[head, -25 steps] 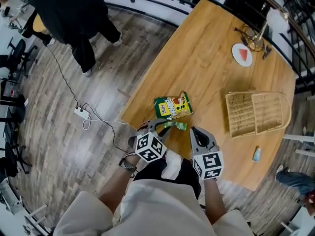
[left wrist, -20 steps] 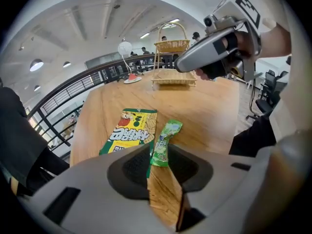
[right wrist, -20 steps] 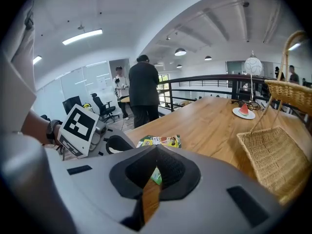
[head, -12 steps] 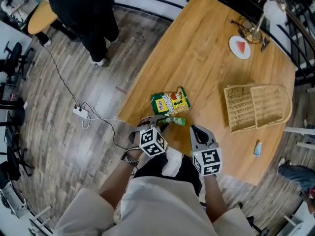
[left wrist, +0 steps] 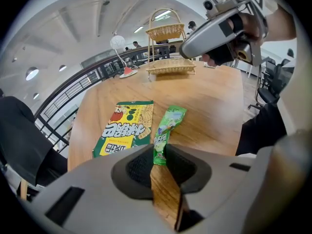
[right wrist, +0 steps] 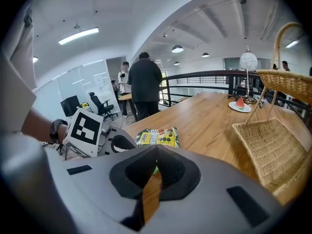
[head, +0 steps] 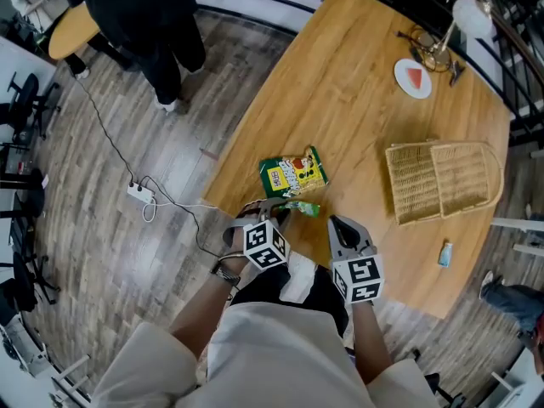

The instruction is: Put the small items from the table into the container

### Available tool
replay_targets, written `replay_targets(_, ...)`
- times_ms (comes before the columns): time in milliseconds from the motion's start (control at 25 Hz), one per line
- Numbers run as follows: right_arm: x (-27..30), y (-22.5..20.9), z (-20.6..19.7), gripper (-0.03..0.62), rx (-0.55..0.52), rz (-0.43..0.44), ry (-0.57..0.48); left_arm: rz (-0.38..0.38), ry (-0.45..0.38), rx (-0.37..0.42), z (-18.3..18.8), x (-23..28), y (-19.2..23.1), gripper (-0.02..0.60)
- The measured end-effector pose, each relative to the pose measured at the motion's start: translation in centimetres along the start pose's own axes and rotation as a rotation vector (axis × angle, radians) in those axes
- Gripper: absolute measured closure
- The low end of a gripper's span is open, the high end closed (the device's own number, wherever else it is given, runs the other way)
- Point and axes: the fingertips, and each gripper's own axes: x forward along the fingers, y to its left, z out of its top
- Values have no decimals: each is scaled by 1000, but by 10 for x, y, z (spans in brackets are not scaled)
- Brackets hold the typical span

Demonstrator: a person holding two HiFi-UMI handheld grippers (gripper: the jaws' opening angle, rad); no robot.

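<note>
A small green packet [head: 303,208] [left wrist: 169,126] lies flat near the table's front corner, just in front of a larger green-and-yellow snack bag [head: 293,175] [left wrist: 124,128] [right wrist: 157,137]. My left gripper [head: 280,215] [left wrist: 158,152] points steeply down at the packet. Its jaws are closing, and the pads touch both sides of the packet's near end. My right gripper [head: 341,228] [right wrist: 156,165] hovers to the right, shut with nothing in it. The wicker basket [head: 442,181] [right wrist: 273,150] stands open at the table's right side.
A plate with a watermelon slice [head: 412,78] and a lamp [head: 459,24] stand at the far corner. A small blue item [head: 443,254] lies near the right edge. A person in black [head: 144,15] stands on the floor at the upper left, where a power strip [head: 140,194] also lies.
My left gripper has sunk a little onto the small packet's near end and its jaws have narrowed. The right gripper has dropped slightly and stays shut.
</note>
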Motion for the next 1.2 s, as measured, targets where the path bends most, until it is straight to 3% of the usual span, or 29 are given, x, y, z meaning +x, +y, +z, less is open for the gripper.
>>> replay_targets(240, -8, -6, 6, 580, 3, -16, -21, 2, -20, -64, 0, -7, -1, 522)
replay_targets(560, -20, -7, 22, 582, 9, -26, -68, 21, -108, -190, 16, -24, 12, 540)
replay_targets(840, -35, -12, 42, 580, 9, -42, -125, 73, -213, -286, 43, -53, 32, 540)
replay_targets(1200, -70, -10, 86, 580, -28, -65, -228, 119, -373, -331, 93, -108, 54, 540)
